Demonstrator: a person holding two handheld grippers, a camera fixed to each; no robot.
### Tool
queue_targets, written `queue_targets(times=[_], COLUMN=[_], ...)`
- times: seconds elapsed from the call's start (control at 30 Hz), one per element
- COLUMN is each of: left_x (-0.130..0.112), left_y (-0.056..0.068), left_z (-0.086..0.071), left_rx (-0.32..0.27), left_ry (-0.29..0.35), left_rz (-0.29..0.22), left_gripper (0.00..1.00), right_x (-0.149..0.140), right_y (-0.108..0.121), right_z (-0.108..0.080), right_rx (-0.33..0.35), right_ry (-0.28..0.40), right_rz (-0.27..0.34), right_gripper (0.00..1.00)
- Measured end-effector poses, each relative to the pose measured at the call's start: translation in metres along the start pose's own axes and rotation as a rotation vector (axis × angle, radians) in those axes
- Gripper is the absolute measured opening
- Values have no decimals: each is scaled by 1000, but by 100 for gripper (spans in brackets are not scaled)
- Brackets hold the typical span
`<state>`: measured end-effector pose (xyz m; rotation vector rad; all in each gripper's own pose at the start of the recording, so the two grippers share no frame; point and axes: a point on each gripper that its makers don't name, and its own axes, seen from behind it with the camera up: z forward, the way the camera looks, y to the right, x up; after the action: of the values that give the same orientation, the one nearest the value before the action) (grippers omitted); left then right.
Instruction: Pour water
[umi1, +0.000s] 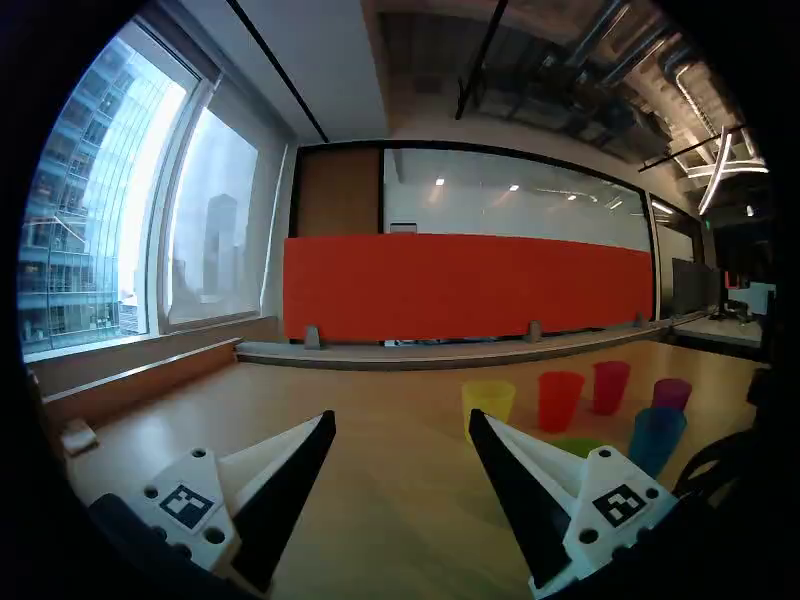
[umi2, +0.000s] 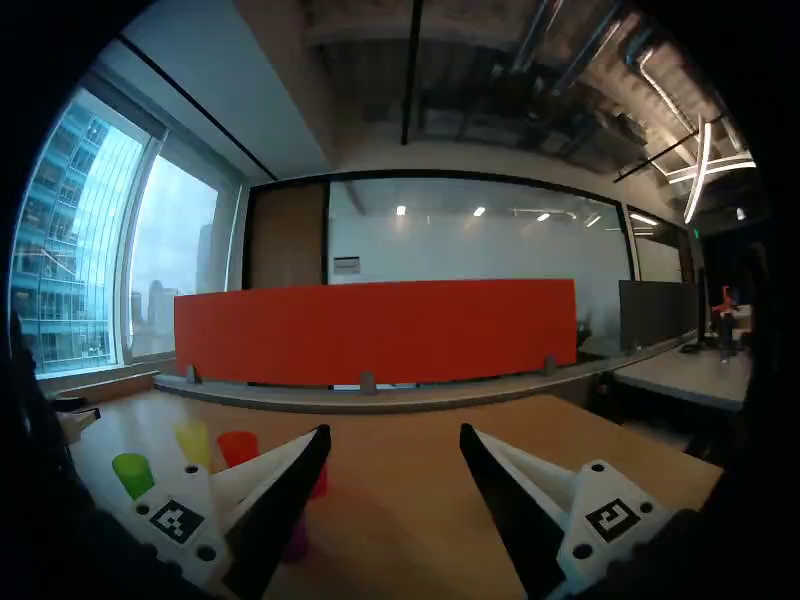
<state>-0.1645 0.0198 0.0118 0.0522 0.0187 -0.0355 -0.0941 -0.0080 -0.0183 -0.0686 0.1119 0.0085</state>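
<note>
Several plastic cups stand on the wooden table (umi1: 400, 500) to the right of my left gripper (umi1: 400, 425): yellow (umi1: 488, 400), orange-red (umi1: 560, 398), crimson (umi1: 610, 385), purple (umi1: 671, 393) and blue (umi1: 655, 438). A green cup (umi1: 578, 445) is partly hidden behind the right finger. The left gripper is open and holds nothing. In the right gripper view the green cup (umi2: 132, 473), yellow cup (umi2: 193, 440) and red cup (umi2: 237, 447) stand at the lower left. My right gripper (umi2: 392, 435) is open with nothing between its fingers, and its left finger hides more cups.
An orange partition (umi1: 460, 285) runs along the table's far edge. Large windows (umi1: 110, 230) line the left side. A small pale object (umi1: 78, 435) lies near the table's left edge. Another desk (umi2: 690, 370) stands at the right.
</note>
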Motion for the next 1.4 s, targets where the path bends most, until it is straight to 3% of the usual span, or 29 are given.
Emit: queue_targets(times=[0.67, 0.97, 1.17, 1.4], left_x=[0, 0, -1, 0], left_y=[0, -1, -1, -1], left_z=[0, 0, 0, 0], left_rx=[0, 0, 0, 0], left_ry=[-2, -2, -2, -2], left_rz=[1, 2, 2, 2], left_gripper=[100, 100, 99, 100], right_x=[2, -18, -26, -36], right_y=[-1, -3, -1, -3], right_z=[1, 13, 23, 26], right_rx=[32, 22, -5, 16], right_ry=[25, 6, 20, 28], right_rz=[-64, -130, -122, -86], right_gripper=[100, 100, 100, 100])
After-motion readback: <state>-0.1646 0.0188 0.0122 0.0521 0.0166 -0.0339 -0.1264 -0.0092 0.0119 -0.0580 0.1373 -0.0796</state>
